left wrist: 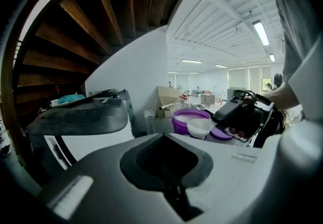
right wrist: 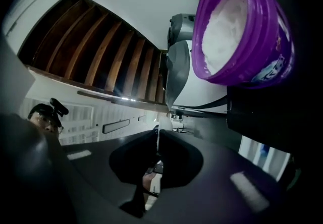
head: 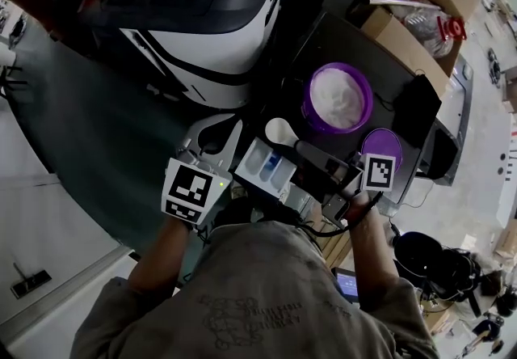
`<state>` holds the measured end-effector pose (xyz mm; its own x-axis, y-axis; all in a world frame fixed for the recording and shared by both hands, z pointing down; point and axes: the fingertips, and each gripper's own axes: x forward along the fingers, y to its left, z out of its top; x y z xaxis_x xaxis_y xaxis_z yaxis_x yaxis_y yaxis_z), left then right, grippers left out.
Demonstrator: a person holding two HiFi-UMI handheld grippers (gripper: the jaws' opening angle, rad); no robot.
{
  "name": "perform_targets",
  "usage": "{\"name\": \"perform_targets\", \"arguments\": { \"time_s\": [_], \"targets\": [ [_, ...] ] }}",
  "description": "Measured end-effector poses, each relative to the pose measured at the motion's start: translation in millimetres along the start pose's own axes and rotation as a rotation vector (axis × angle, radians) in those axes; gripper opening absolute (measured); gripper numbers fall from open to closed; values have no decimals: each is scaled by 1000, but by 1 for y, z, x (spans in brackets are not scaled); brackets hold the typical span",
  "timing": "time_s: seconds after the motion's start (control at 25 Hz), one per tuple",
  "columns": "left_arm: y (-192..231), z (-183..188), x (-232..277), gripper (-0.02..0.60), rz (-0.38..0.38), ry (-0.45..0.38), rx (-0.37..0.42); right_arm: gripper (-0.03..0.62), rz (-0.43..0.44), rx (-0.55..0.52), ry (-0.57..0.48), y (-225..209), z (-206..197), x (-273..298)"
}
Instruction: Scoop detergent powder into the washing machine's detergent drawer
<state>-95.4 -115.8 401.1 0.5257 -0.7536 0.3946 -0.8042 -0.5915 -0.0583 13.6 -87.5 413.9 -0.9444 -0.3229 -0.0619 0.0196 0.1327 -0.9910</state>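
Left gripper (head: 216, 133), jaws together and empty, sits beside the detergent drawer (head: 262, 167). Right gripper (head: 300, 147) clamps a white scoop (head: 279, 130) just beside it

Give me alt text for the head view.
The right gripper holds a white scoop between the open purple powder tub and the white detergent drawer. The left gripper sits just left of the drawer, near the white washing machine.

Wooden beams (left wrist: 75, 31) fan overhead at ten o'clock, meeting a plain white wall (left wrist: 146, 66). At two o'clock, strip lights (left wrist: 261, 31) brighten a white ceiling. Cardboard boxes (head: 412, 18) stand beside a dark table (head: 331, 38); pale floor (head: 40, 220) shows at eight o'clock.
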Motion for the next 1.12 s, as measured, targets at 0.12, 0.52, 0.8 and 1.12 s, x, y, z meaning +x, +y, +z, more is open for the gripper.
{"name": "perform_targets", "arguments": {
  "time_s": [0.12,0.52,0.8,1.12],
  "targets": [
    [3,-14,-3,0,3,23,-11,35,-20,-12,35,-11,-12,7],
    [11,-59,-7,0,3,109,-47,36,-151,-12,95,-58,-36,14],
    [16,-90,-8,0,2,169,-73,37,-292,-88,167,-88,-58,18],
    [13,-109,-8,0,-8,207,-75,37,-511,-279,327,-138,-84,10]
  ]
}}
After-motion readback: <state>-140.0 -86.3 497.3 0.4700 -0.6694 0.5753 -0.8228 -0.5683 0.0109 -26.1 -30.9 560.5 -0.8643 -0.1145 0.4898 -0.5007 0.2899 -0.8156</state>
